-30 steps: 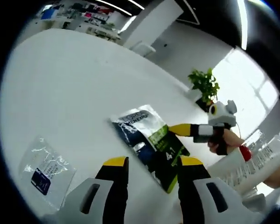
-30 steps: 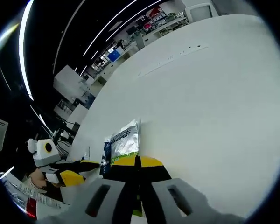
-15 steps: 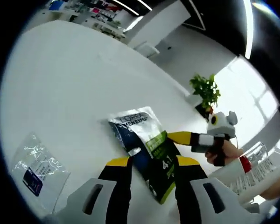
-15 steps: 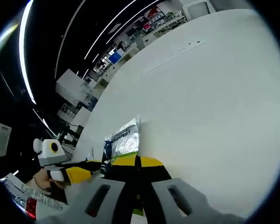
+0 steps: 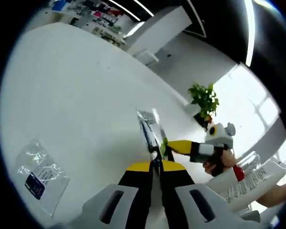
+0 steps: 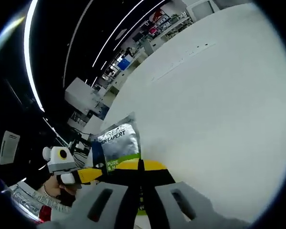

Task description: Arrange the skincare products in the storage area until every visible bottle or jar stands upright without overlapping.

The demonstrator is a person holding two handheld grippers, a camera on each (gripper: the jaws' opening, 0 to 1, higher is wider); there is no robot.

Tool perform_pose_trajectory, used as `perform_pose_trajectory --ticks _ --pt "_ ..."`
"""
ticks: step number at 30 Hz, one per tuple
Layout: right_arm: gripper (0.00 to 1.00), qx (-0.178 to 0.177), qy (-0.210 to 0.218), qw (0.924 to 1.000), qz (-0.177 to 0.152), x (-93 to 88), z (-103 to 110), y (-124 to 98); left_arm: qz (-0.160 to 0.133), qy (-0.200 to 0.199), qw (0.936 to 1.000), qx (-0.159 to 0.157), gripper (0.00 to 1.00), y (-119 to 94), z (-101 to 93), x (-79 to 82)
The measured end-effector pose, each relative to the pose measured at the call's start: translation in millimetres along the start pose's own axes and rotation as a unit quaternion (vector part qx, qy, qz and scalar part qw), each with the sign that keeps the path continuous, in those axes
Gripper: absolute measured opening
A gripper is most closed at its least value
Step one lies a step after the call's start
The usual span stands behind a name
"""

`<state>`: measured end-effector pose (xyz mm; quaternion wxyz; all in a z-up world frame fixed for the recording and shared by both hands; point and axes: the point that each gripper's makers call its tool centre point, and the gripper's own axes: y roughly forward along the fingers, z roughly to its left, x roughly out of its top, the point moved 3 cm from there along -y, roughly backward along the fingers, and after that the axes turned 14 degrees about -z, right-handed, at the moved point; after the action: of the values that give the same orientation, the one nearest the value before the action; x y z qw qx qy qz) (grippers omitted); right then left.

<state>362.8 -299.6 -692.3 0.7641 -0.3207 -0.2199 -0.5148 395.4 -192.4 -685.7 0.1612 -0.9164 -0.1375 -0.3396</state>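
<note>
A silver, blue and green skincare sachet (image 5: 149, 128) marked MEN EXPERT is held up off the white table (image 5: 71, 95). In the left gripper view it stands edge-on, rising from my left gripper (image 5: 156, 165), whose jaws are shut on its lower edge. My right gripper (image 5: 170, 145) comes in from the right and touches the same sachet. In the right gripper view the sachet (image 6: 115, 142) faces the camera, just above and left of my right gripper (image 6: 140, 163), which is shut on it. My left gripper (image 6: 92, 173) meets the sachet's lower left corner.
A clear plastic bag with a blue label (image 5: 39, 174) lies flat on the table at the lower left. A white tube (image 5: 255, 177) lies at the lower right by a hand (image 5: 214, 164). A potted plant (image 5: 204, 98) stands past the table's far edge.
My left gripper has moved in and shut on the sachet. The sachet, flat on the table before, is now lifted and turned upright between the two grippers.
</note>
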Motion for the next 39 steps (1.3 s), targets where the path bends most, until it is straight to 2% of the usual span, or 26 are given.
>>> perform_pose_trajectory --ticks 2,5,7,10,13,18,23,33,39 --pt "0.01 0.009 -0.009 0.9999 0.003 0.8 7.9 -0.5 -0.013 0.003 0.9999 -0.004 0.00 -3.8 -4.4 7.3" --pt "0.01 0.019 -0.016 0.9997 0.006 2.4 17.8 -1.9 -0.033 -0.015 0.9992 -0.015 0.00 -8.9 -12.3 17.8" --pt "0.01 0.026 -0.020 0.9995 0.003 5.1 25.0 -2.2 -0.038 -0.001 0.9991 -0.019 0.00 -12.8 -16.8 22.5" --pt "0.01 0.039 -0.028 0.9989 0.003 9.8 36.5 -1.9 -0.045 0.004 0.9988 -0.020 0.00 -14.7 -17.0 28.8" --pt "0.01 0.055 -0.036 0.9978 0.003 13.4 47.9 -2.9 -0.053 0.005 0.9983 -0.022 0.00 -24.6 -25.5 35.9" --pt "0.01 0.083 -0.042 0.9956 -0.003 16.3 68.6 -7.9 -0.073 0.040 0.9962 -0.022 0.00 -39.3 -37.7 47.2" --pt "0.01 0.103 -0.051 0.9933 -0.007 20.0 82.1 -13.0 -0.093 0.061 0.9935 -0.027 0.00 -51.8 -61.2 49.7" --pt "0.01 0.118 -0.076 0.9900 -0.015 28.9 95.8 -19.6 -0.107 0.076 0.9907 -0.036 0.00 -57.0 -75.6 67.3" --pt "0.02 0.122 -0.086 0.9885 -0.024 31.6 101.1 -25.6 -0.112 0.088 0.9886 -0.048 0.00 -69.8 -99.0 63.1"
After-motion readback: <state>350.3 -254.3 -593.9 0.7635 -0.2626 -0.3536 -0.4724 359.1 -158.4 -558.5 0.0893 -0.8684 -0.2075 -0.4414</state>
